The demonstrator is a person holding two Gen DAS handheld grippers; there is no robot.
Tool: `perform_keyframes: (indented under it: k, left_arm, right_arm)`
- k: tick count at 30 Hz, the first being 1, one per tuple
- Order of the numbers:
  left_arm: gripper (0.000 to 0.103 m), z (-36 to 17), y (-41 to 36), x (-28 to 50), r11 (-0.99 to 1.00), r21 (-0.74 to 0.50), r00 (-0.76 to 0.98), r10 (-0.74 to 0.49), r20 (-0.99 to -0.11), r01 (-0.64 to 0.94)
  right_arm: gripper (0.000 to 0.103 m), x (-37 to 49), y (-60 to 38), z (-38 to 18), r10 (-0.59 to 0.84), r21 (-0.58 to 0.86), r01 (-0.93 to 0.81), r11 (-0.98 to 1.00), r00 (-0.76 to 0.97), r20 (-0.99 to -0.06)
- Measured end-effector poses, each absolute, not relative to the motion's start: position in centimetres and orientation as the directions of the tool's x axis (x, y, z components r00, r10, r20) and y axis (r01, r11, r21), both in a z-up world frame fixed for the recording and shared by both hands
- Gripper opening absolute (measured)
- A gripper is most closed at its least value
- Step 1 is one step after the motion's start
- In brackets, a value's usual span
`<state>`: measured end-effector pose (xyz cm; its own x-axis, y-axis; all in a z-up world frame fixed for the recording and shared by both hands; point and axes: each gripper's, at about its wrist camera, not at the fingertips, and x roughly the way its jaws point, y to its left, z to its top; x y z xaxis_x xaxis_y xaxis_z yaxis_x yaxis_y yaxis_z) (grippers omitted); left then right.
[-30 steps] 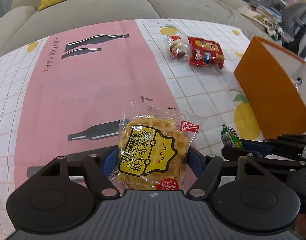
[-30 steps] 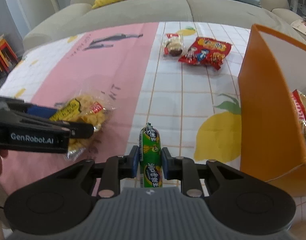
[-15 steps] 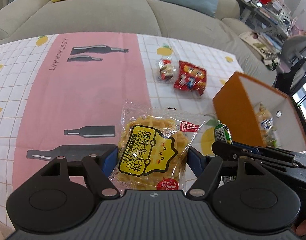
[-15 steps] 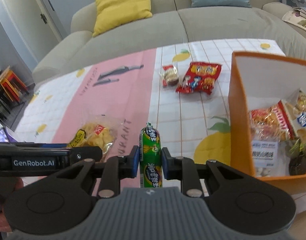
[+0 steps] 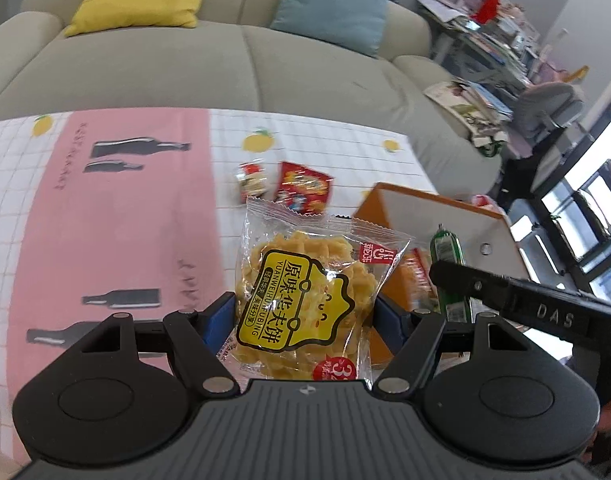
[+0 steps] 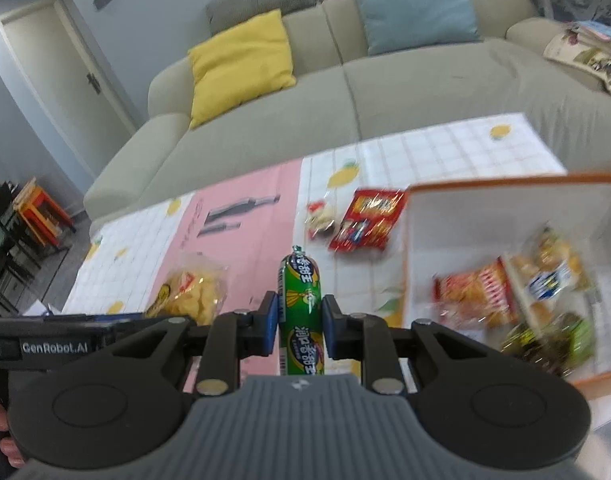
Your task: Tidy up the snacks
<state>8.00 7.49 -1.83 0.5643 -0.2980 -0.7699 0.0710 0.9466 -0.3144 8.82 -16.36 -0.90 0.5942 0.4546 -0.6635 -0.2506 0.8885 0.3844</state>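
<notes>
My left gripper (image 5: pixel 305 316) is shut on a clear packet of yellow waffle biscuits (image 5: pixel 305 292) and holds it high above the table, left of the orange box (image 5: pixel 445 216). My right gripper (image 6: pixel 299 316) is shut on a green sausage stick (image 6: pixel 301 300), also held high, just left of the box (image 6: pixel 505 216). The sausage also shows in the left wrist view (image 5: pixel 449 272), and the waffle packet in the right wrist view (image 6: pixel 193 292). The box holds several snack packets (image 6: pixel 477 292).
A red snack bag (image 6: pixel 369 218) and a small clear packet (image 6: pixel 319 220) lie on the pink and white tablecloth (image 6: pixel 241 240) beyond the grippers. A grey sofa (image 6: pixel 345 100) with yellow and blue cushions stands behind the table.
Both grippers have risen well above the table with their snacks and moved right toward the orange box, whose inside now shows from above.
</notes>
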Motion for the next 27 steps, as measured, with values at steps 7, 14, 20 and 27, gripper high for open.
perform_keyframes:
  k: [7, 14, 20, 27]
  left_arm:
    - [0.083, 0.0, 2.6, 10.2, 0.926, -0.339, 0.545, -0.373, -0.751, 0.166]
    - [0.083, 0.3, -3.8, 13.0, 0.894, -0.35, 0.493, -0.446, -0.747, 0.28]
    - [0.083, -1.2, -8.3, 15.1, 0.877, -0.331, 0.439, -0.465, -0.769, 0.348]
    - [0.083, -4.0, -12.1, 17.3, 0.865, -0.279, 0.381, -0.445, -0.811, 0.417]
  right_arm:
    - [0.021, 10.0, -21.3, 0.7, 0.375, 0.317, -0.209, 0.925, 0.635, -0.675]
    - [0.021, 11.0, -26.1, 0.8, 0.279, 0.245, -0.146, 0.958, 0.659, -0.698]
    - [0.021, 11.9, -29.6, -0.9, 0.212, 0.207, -0.085, 0.975, 0.641, -0.737]
    - [0.021, 13.4, -31.9, -4.2, 0.149, 0.151, -0.045, 0.987, 0.592, -0.792]
